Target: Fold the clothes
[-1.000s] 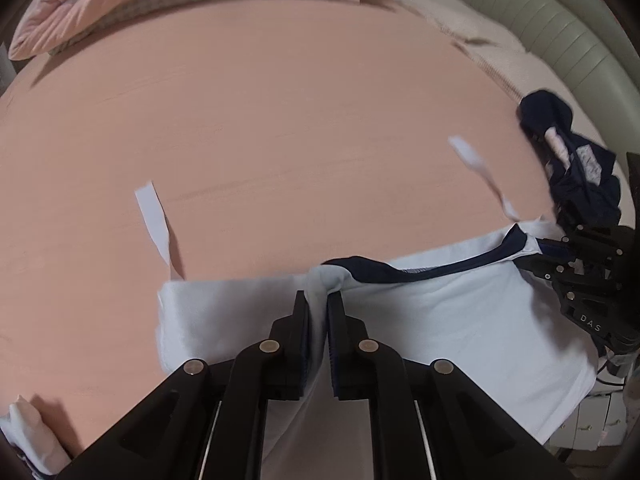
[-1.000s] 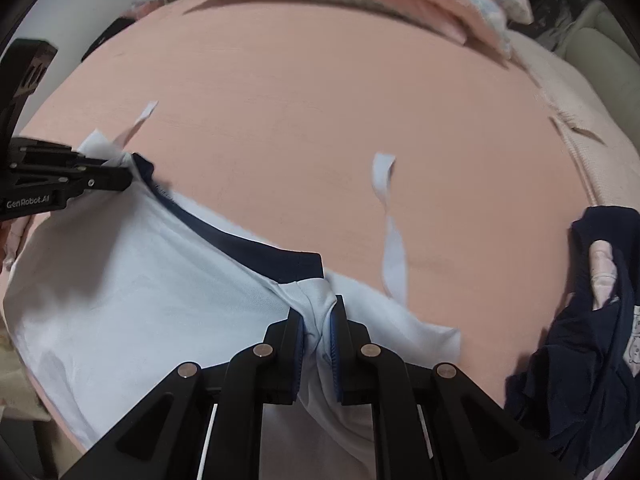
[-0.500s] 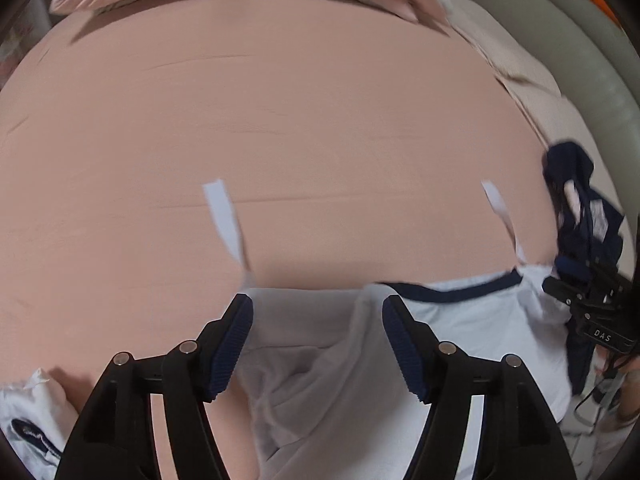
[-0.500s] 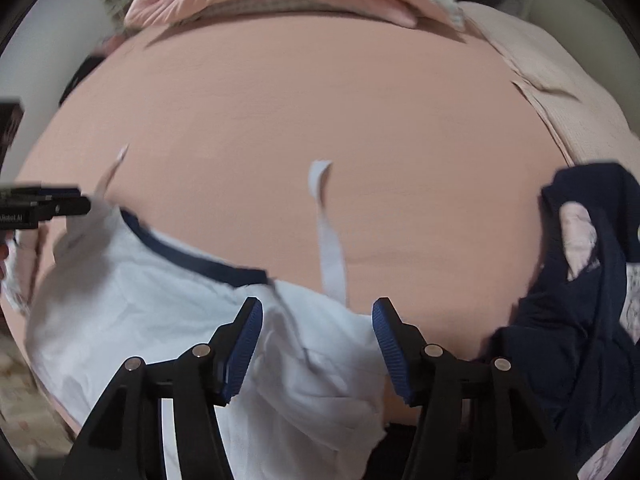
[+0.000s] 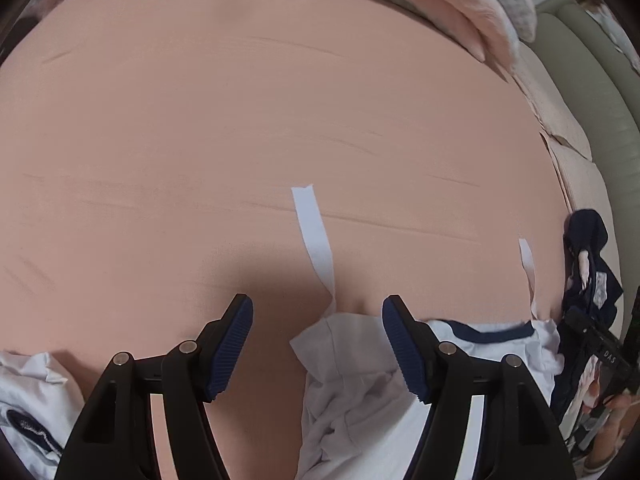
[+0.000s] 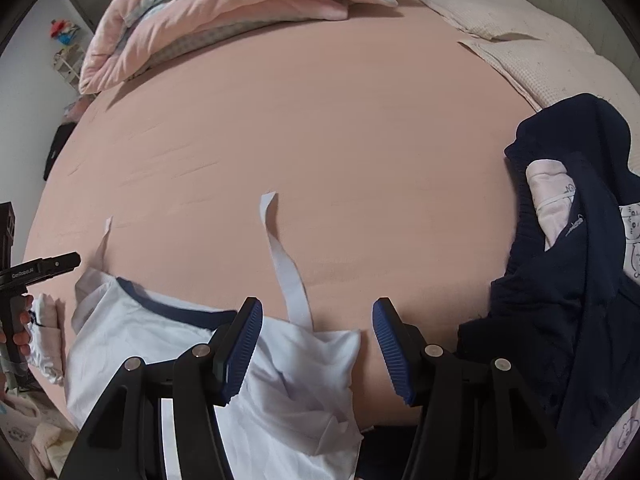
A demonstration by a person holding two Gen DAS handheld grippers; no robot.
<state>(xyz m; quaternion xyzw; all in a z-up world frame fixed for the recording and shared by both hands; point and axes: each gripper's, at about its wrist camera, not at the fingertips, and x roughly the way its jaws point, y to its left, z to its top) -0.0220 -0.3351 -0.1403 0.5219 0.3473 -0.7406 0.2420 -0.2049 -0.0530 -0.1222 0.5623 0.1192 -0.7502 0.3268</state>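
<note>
On the pink bed sheet (image 6: 320,120), at the near edge, lies the white garment (image 6: 132,344) with the navy trim (image 6: 172,306), spread flat-ish, its two white straps pointing up the bed toward 12 o'clock.

Change over the last second: both tools let go. A second ago each one pinched an upper corner of the garment; half a second ago the pads were already apart, and they have stood equally wide since.

- Left hand-held gripper (image 5: 318,346): jaws apart, nothing pressed. The garment's left corner sits under the gap, closer to the 3 o'clock pad, with the left strap (image 5: 314,236) running up from it.
- Right hand-held gripper (image 6: 318,348): jaws apart, nothing pressed. The right corner and the base of the right strap (image 6: 286,264) lie between the pads, untouched.
- In the right wrist view the other tool shows at 9 o'clock, with fingers of the person's hand (image 6: 20,326) wrapped on its grip.

Reading: the top edge has been laid down and released, so the spread-out step looks finished (cloth near the corners is still rumpled, so maybe not fully flat). No fold is made yet. The likely next move is to re-grip, probably at a side or the straps, and fold over.

Also there: a dark navy garment (image 6: 568,280) heaped at 3 o'clock, just beside the white one but apart; a pink quilt (image 6: 224,8) at 11 o'clock, well away.

Risk: loose straps may drag askew during a fold.
</note>
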